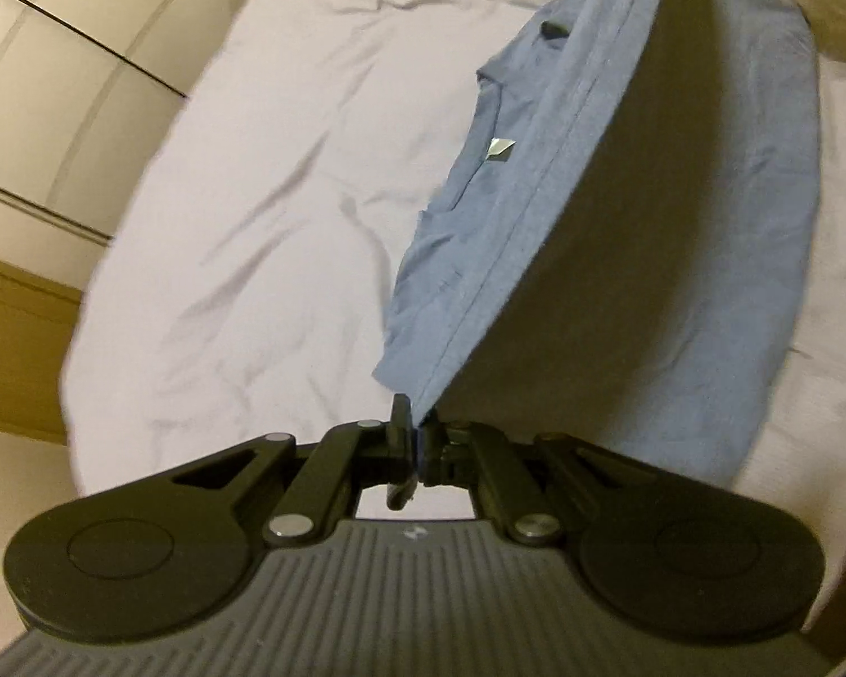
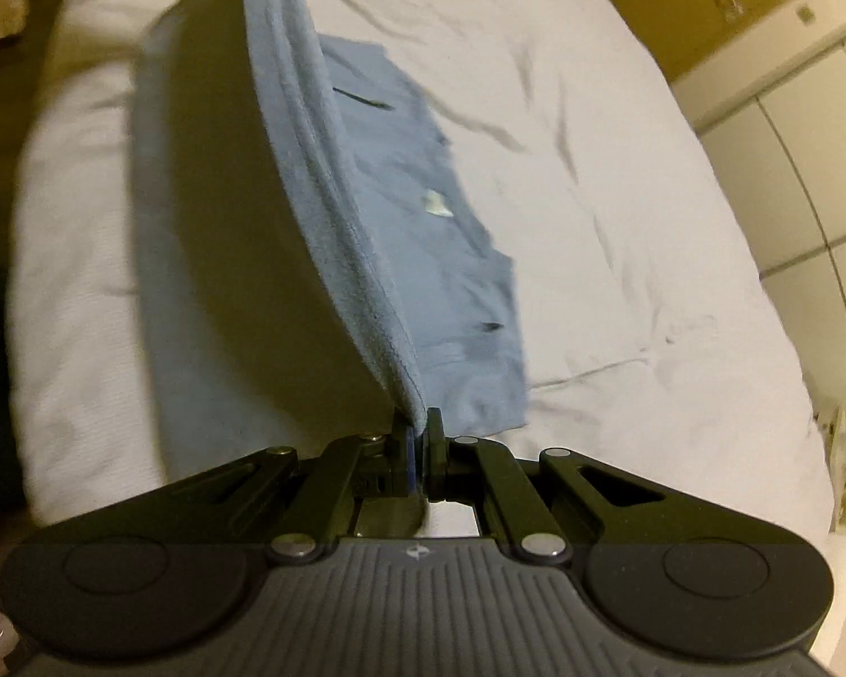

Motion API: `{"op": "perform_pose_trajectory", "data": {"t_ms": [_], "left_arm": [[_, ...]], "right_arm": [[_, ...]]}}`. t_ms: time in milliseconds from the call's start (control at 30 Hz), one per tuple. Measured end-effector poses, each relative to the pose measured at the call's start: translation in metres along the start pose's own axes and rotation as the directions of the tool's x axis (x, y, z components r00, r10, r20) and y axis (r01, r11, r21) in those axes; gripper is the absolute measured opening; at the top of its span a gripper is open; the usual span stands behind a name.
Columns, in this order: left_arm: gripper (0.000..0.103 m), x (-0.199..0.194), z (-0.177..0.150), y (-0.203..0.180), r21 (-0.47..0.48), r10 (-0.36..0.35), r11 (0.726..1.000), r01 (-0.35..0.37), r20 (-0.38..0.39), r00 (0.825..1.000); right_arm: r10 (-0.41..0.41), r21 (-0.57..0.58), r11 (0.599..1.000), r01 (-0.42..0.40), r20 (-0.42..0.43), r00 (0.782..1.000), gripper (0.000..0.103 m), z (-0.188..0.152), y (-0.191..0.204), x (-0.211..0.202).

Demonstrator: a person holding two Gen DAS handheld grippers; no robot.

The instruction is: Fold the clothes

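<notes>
Blue garment (image 1: pixel 479 237) hangs lifted over a white bed sheet (image 1: pixel 265 180), its stitched edge pinched in the closed left gripper (image 1: pixel 417 440) and closed right gripper (image 2: pixel 418 440).

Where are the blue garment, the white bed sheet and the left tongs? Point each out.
blue garment (image 1: pixel 479 237): left wrist view, on its lit upper face.
white bed sheet (image 1: pixel 265 180): left wrist view, bare wrinkled area.
left tongs (image 1: pixel 417 440): left wrist view, between the tips, shut on the garment's edge.
</notes>
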State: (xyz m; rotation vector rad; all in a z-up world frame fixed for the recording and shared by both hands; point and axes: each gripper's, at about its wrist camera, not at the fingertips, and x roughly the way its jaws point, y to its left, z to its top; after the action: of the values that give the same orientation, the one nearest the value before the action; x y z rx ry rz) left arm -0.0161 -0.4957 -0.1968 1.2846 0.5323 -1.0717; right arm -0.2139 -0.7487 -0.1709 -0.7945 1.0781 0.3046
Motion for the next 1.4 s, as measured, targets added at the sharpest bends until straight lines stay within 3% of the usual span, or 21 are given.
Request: {"op": "perform_pose_trajectory", "data": {"t_ms": [233, 467, 633, 833, 900, 1000, 1067, 1167, 1300, 1400], "left_arm": [[0.001, 0.110, 0.007, 0.047, -0.031, -0.166, 0.986, 0.165, -0.036, 0.985], [0.001, 0.158, 0.006, 0.058, -0.056, -0.260, 0.965, 0.257, -0.068, 0.963], [0.004, 0.171, 0.006, 0.061, -0.107, -0.280, 0.957, 0.270, -0.096, 0.955], [0.007, 0.178, 0.001, 0.078, -0.261, -0.261, 0.939, 0.225, -0.112, 0.959], [0.013, 0.178, 0.001, 0.085, -0.308, -0.240, 0.932, 0.194, -0.120, 0.963], [0.012, 0.176, -0.001, 0.094, -0.363, -0.213, 0.919, 0.155, -0.127, 0.969], [0.013, 0.172, -0.006, 0.099, -0.399, -0.216, 0.904, 0.153, -0.118, 0.969], [0.017, 0.166, -0.014, 0.107, -0.451, -0.219, 0.880, 0.150, -0.105, 0.970], [0.024, 0.165, -0.022, 0.113, -0.515, -0.252, 0.840, 0.171, -0.093, 0.963], [0.029, 0.167, -0.027, 0.115, -0.589, -0.299, 0.783, 0.200, -0.075, 0.951]], "right_arm": [[0.071, 0.115, 0.992, -0.056, -0.133, 0.989, 0.000, 0.034, -0.062, 0.098], [0.168, 0.221, 0.968, -0.123, -0.198, 0.966, 0.000, 0.034, -0.094, 0.155], [0.224, 0.272, 0.948, -0.166, -0.200, 0.954, 0.000, 0.030, -0.100, 0.178], [0.248, 0.324, 0.929, -0.178, -0.190, 0.950, 0.001, 0.021, -0.120, 0.192], [0.240, 0.350, 0.922, -0.167, -0.175, 0.955, 0.003, 0.017, -0.129, 0.192], [0.192, 0.416, 0.903, -0.106, -0.169, 0.967, 0.006, 0.007, -0.146, 0.187], [0.172, 0.477, 0.875, -0.077, -0.159, 0.972, 0.014, -0.001, -0.155, 0.184], [0.193, 0.579, 0.810, -0.096, -0.108, 0.975, 0.022, -0.016, -0.159, 0.172], [0.240, 0.687, 0.711, -0.149, -0.038, 0.970, 0.023, -0.035, -0.151, 0.168], [0.268, 0.750, 0.638, -0.174, -0.004, 0.963, 0.027, -0.049, -0.145, 0.179]]}}
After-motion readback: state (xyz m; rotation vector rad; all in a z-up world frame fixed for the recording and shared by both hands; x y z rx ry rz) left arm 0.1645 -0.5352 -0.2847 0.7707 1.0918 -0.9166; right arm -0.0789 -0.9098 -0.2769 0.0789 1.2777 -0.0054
